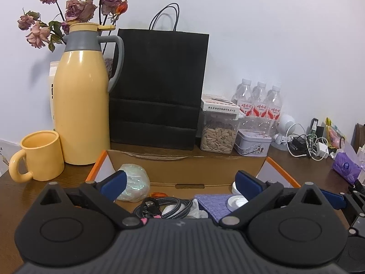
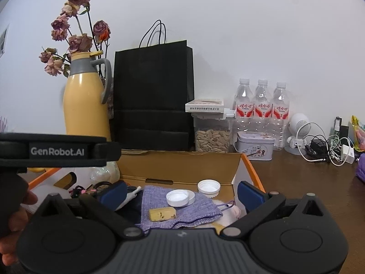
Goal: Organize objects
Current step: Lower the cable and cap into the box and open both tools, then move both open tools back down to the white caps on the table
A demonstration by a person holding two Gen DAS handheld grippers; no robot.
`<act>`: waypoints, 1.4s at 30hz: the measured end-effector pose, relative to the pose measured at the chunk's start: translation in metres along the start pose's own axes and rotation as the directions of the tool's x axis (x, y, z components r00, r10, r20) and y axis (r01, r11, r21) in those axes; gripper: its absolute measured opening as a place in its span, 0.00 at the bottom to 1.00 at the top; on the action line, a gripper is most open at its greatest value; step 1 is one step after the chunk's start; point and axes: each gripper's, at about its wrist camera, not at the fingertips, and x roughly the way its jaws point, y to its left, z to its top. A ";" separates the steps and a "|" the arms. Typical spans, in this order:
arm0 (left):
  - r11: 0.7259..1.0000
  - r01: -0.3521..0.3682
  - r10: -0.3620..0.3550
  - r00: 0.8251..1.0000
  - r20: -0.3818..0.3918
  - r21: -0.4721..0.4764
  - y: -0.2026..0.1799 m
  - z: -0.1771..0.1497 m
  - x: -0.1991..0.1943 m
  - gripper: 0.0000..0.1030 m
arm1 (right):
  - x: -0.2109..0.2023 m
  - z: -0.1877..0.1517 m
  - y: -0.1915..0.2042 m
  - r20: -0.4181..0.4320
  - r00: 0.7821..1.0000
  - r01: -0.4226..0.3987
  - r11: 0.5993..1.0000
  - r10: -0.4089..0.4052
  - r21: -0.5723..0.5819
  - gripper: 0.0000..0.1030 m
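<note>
Left gripper (image 1: 180,182) hangs wide apart over the open brown cardboard box with orange-edged flaps (image 1: 187,171), nothing between its blue pads; right gripper (image 2: 182,193) likewise spread and empty, hovering over the same box from the right side. Box sits on the dark wooden table (image 2: 296,182), in front of the black paper carry bag (image 1: 159,86). Inside the box: lilac knitted cloth pouch (image 2: 182,210) with a white plastic screw cap (image 2: 180,198) and a small yellow rectangular block (image 2: 162,214) lying on it, a second white plastic cap (image 2: 208,187) just behind, a coiled dark braided cable (image 1: 164,206) to the left, and an iridescent plastic-wrapped bundle (image 1: 134,182) in the far-left corner. Judgement: the step looks like selecting an item from the box, no grasp begun. Next move probably calls for lowering one gripper onto a single item; the cap or yellow block sit nearest the right gripper's line and need the pads brought down either side without snagging the pouch. Hard to tell: what the yellow block is, what lies under the pouch, and the pink-white thing at its right edge. The left gripper body blocks the box's near-left part in the right wrist view. Near wall of the box hidden by both tools.
</note>
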 end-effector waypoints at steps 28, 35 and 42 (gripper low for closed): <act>0.999 -0.035 0.034 0.999 -0.031 -0.004 0.028 -0.043 -0.095 1.00 | -0.084 -0.039 0.010 -0.009 1.000 -0.028 0.995 0.027 -0.095 1.00; 0.998 -0.053 0.054 0.996 -0.071 0.018 0.037 -0.062 -0.112 1.00 | -0.101 -0.053 0.012 -0.049 0.998 -0.048 0.995 0.044 -0.086 1.00; 0.997 -0.076 0.079 0.992 -0.096 0.028 0.045 -0.074 -0.123 1.00 | -0.110 -0.060 0.015 -0.077 0.996 -0.056 0.995 0.049 -0.087 1.00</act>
